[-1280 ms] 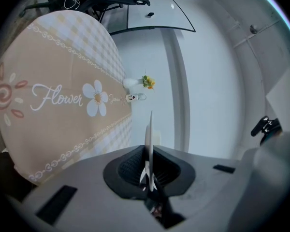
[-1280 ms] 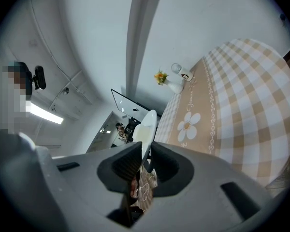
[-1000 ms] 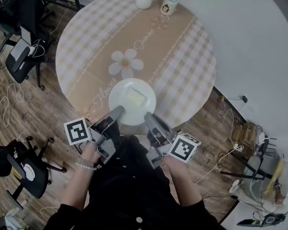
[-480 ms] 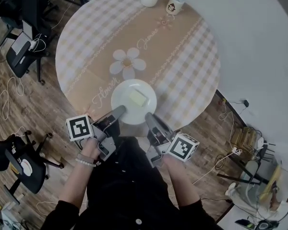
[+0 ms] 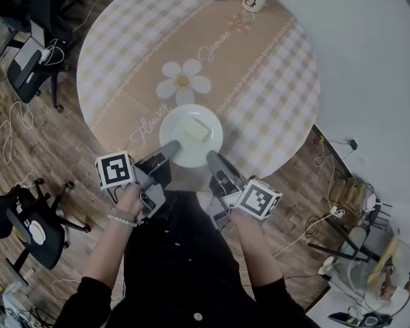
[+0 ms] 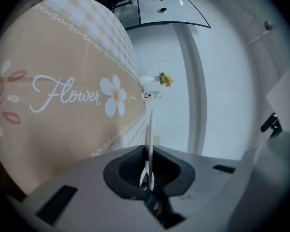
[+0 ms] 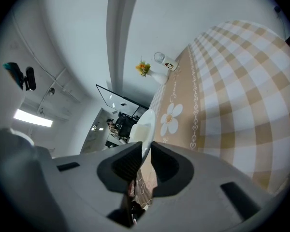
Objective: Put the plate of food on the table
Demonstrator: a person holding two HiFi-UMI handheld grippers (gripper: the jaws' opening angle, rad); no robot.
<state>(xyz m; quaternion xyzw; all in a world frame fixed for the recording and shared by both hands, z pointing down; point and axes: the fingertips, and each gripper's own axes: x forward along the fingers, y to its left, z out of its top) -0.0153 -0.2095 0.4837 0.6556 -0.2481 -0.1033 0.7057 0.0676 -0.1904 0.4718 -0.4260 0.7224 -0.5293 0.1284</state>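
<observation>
the white plate [image 5: 180, 146] of pale food [image 5: 197, 131] is gripped at its near rim by the closed jaws of the left gripper [image 5: 171, 147] and the right gripper [image 5: 211, 158], over the round table [image 5: 260, 80] at its near edge.

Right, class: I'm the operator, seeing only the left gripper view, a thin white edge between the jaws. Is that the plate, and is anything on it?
Observer: Yes, the white plate; a pale yellow block of food lies on it.
Operator: Is the other gripper helping?
Observer: Yes, the right gripper is shut on the near rim, beside the left gripper.
Operator: Where is it?
Observer: At the table's near edge, short of the daisy print.
</observation>
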